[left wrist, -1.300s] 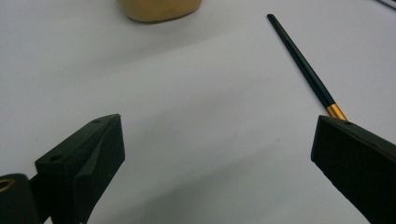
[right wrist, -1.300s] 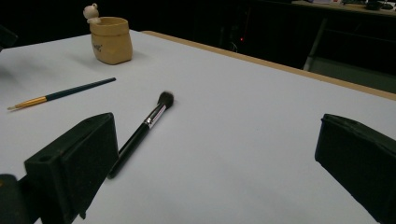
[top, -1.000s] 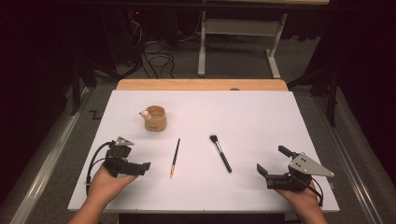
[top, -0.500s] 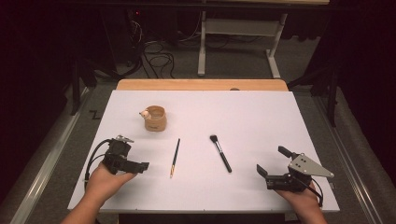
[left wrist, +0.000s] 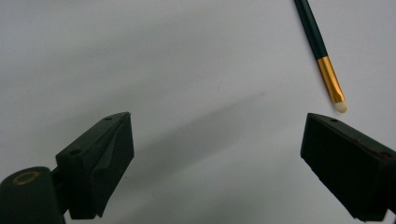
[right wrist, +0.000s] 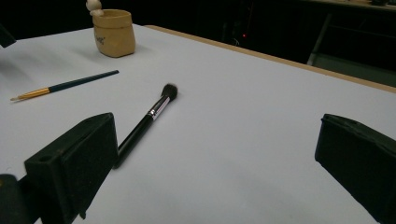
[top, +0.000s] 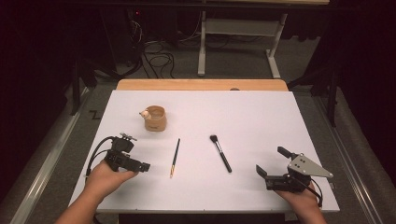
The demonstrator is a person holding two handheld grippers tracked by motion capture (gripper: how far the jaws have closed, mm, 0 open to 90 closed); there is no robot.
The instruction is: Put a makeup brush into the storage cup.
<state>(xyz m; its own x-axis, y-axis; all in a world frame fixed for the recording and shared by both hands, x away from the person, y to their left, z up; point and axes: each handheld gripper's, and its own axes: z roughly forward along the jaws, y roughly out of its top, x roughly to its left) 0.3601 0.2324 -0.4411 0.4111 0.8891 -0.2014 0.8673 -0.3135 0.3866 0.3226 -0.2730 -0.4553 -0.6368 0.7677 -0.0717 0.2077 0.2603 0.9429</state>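
Left gripper nears the thin brush; nothing is grasped yet.

High view: the left gripper (top: 144, 166) lies near the thin brush (top: 175, 157), the makeup brush (top: 220, 153) in the middle of the table (top: 261, 112), the cup (top: 155, 118) behind, the right gripper (top: 271, 164) well apart.
Left gripper view: its jaws have just been closing a little, but stand wide, nothing between; the brush tip is just beyond one jaw.
Right gripper view: jaws released and empty.
Next, the left gripper probably must straddle the thin brush.
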